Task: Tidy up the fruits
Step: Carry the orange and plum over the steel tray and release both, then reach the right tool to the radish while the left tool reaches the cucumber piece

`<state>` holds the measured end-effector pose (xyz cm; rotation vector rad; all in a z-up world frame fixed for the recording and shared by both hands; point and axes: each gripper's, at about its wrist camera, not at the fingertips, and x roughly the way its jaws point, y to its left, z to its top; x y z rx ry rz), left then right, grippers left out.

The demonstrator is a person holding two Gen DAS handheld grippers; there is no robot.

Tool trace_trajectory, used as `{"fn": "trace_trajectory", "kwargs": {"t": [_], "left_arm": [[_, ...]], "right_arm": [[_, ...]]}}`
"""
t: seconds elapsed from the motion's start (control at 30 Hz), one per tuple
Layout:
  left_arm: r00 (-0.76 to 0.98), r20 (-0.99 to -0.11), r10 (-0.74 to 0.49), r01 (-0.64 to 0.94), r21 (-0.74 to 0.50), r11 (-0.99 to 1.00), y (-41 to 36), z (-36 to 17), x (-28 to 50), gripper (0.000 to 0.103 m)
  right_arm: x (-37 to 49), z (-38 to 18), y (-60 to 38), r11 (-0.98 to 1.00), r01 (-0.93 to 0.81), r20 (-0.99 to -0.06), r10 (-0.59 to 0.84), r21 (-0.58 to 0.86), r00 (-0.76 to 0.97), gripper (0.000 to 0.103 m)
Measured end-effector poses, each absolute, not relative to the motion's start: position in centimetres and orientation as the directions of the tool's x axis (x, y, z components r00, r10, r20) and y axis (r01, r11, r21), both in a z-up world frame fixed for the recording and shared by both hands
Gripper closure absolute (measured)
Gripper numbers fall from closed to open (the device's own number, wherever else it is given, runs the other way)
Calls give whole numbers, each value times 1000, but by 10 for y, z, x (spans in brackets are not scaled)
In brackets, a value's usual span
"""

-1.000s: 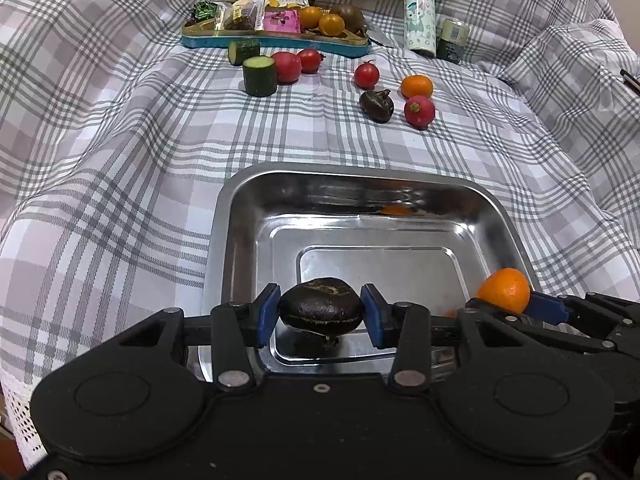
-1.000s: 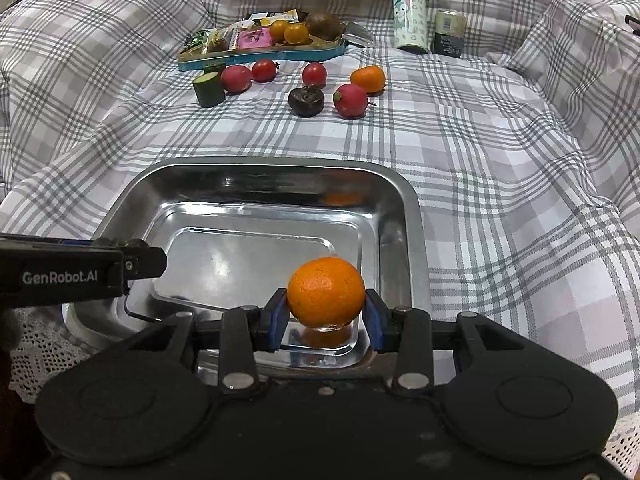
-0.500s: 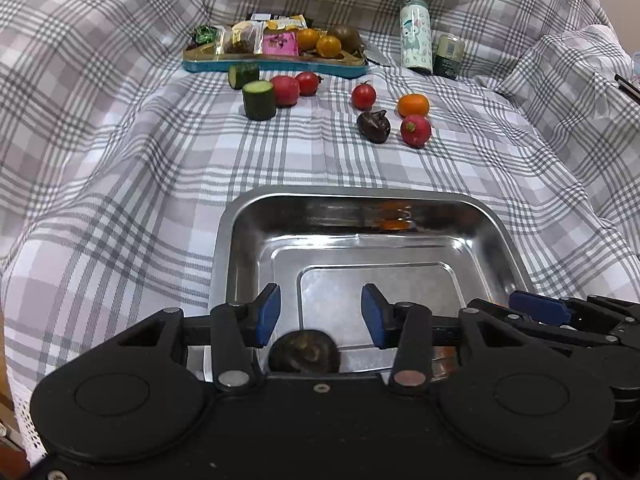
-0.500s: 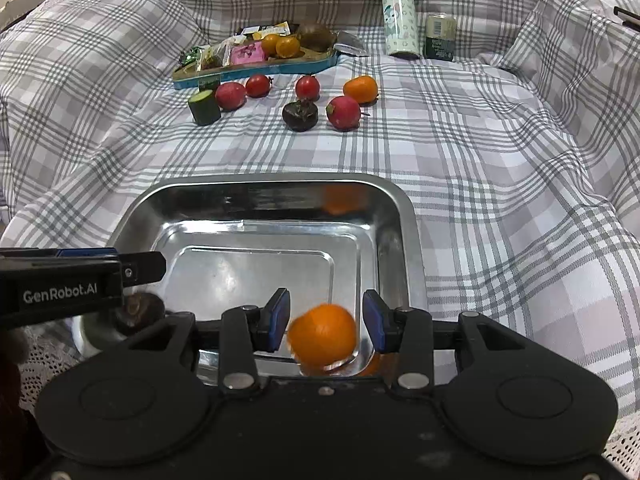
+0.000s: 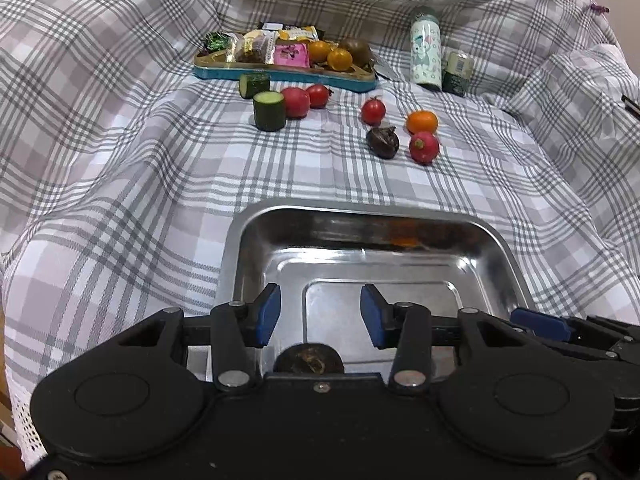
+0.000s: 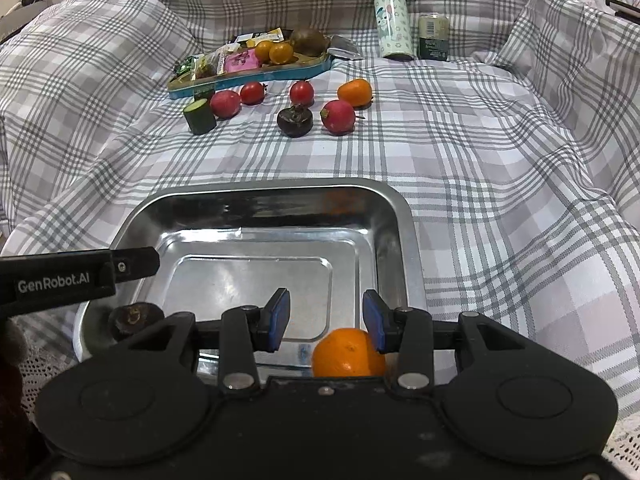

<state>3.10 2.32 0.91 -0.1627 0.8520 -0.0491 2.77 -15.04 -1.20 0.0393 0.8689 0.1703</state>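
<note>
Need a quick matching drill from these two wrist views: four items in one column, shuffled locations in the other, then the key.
Items
1. orange
2. dark round fruit
3. cucumber chunk
4. kiwi

Places
A. on the blue snack tray at the back
B. in the steel pan, near right corner
C. upright on the plaid cloth
D. in the steel pan, near left corner

Pairs: 1-B, 2-D, 3-C, 4-A
</note>
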Motion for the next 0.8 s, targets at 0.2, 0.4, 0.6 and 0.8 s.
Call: {"fn": "trace_trajectory", "kwargs": {"t": [0.2,0.4,0.6,0.8], "left_arm": [[693,-717,-78,-32,-139,990,27,13,40,51],[731,-682,-38,-35,-93,995,31,19,58,51],[774,-633,6,-24,-20,1000,31,26,82,51],[793,-609,23,-21,10,1000,34,28,113,51]], "right_arm": [[37,-11,-150,987,-120,-735,161,108,659,60],[56,-5,-151,988,-126,-702,148,83,696,60],[86,3,-152,989,-136,-668,137,55,732,60],[121,6,-153,990,-137,-645,130,39,753,60]]}}
